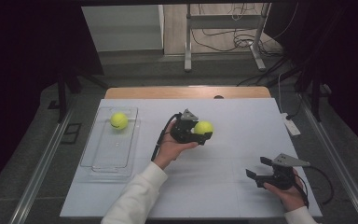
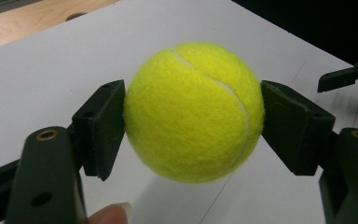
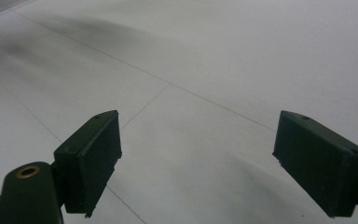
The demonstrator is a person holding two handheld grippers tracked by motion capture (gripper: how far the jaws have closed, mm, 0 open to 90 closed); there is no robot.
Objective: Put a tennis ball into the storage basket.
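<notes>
My left gripper [image 1: 204, 131] is shut on a yellow tennis ball [image 1: 203, 127] near the middle of the white table; in the left gripper view the ball [image 2: 195, 112] sits squeezed between both black pads [image 2: 103, 126], lifted a little off the surface. A second tennis ball [image 1: 119, 121] lies at the far end of a clear plastic tray [image 1: 103, 161] on the left. My right gripper [image 1: 259, 169] hovers at the front right, open, and its pads [image 3: 93, 158] have nothing between them above bare table.
The white table sheet [image 1: 242, 116] ends near the front at the person's sleeve [image 1: 135, 198]. A wooden strip [image 1: 168, 92] runs along the far edge. A white power strip [image 1: 291, 126] lies off the right side. Metal stand legs [image 1: 187, 56] and cables sit beyond.
</notes>
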